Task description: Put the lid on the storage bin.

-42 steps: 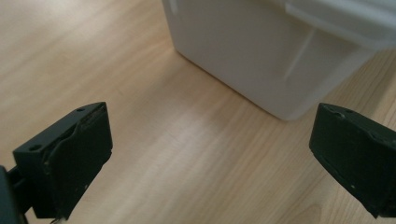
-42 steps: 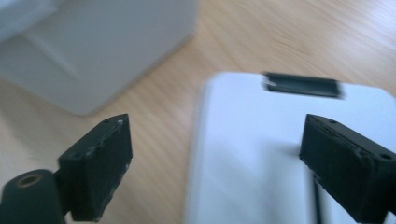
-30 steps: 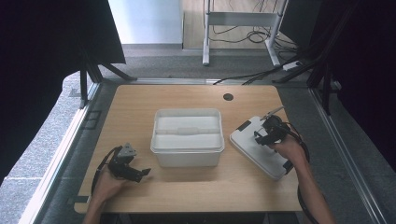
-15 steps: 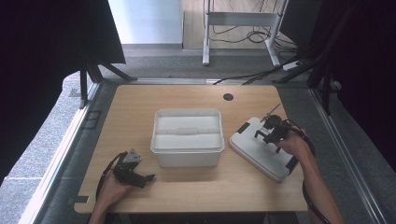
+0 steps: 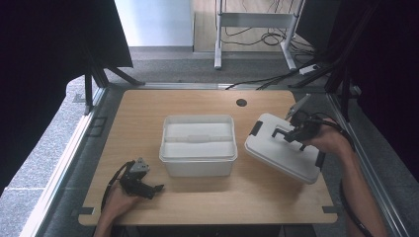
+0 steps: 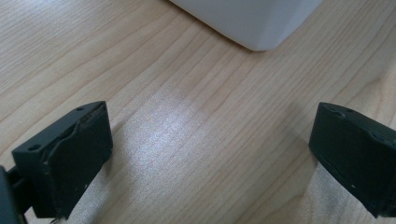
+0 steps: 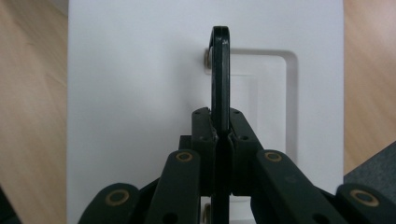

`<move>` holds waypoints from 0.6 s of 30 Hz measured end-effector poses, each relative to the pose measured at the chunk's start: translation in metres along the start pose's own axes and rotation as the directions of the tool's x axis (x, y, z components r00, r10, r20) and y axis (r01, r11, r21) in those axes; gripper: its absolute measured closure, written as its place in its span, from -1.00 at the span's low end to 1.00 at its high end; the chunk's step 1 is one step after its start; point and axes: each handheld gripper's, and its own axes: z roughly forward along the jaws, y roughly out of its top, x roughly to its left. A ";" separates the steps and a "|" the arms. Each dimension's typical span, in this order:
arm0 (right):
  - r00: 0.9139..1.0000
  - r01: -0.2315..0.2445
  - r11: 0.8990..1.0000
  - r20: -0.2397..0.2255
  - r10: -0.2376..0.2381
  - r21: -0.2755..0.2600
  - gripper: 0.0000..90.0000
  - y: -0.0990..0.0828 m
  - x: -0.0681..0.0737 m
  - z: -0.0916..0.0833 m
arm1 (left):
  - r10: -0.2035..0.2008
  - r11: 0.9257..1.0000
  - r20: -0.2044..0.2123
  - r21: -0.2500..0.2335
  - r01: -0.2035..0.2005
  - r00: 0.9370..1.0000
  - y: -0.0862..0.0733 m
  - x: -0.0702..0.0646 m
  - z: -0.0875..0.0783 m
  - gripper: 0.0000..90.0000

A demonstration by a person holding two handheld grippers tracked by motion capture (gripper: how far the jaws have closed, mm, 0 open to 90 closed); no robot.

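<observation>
A white lid (image 5: pixel 276 150) with black clips and a black handle (image 7: pixel 220 70) is at the table's right side, raised and tilted. My right gripper (image 5: pixel 292 133) is shut on that handle, and in the right gripper view the gripper (image 7: pixel 220 128) pinches the thin black bar from both sides. An open white bin (image 5: pixel 197 168) stands in the middle of the table, to the left of the lid. My left gripper (image 5: pixel 150 189) rests on the wood in front of the bin's left corner. In the left gripper view the gripper (image 6: pixel 210 154) is open with nothing but bare wood between its jaws.
The wooden table (image 5: pixel 148 113) has a round cable hole (image 5: pixel 241 102) at the back. The bin's corner (image 6: pixel 252 21) is just ahead of my left gripper. Metal rails and dark curtains border both sides, and a desk frame with cables stands behind.
My right gripper has closed on the lid's handle and risen, lifting the lid off the table and tilting it. My left gripper has stayed about where it was.
</observation>
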 end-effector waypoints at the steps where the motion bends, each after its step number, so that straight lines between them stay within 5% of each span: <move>1: 1.000 0.012 1.000 -0.002 -0.012 -0.010 0.86 0.003 0.001 -0.007 | 0.000 1.000 0.000 0.000 0.000 1.000 0.000 0.000 0.000 -1.00; 10: 0.992 0.123 0.989 -0.001 -0.124 -0.083 0.86 0.037 0.012 -0.052 | 0.000 1.000 0.001 0.001 0.000 1.000 0.000 0.000 0.000 -1.00; 18: 0.965 0.253 0.959 -0.040 -0.260 -0.130 0.86 0.093 0.034 -0.052 | 0.004 1.000 0.003 0.003 -0.004 1.000 0.000 0.000 0.000 -1.00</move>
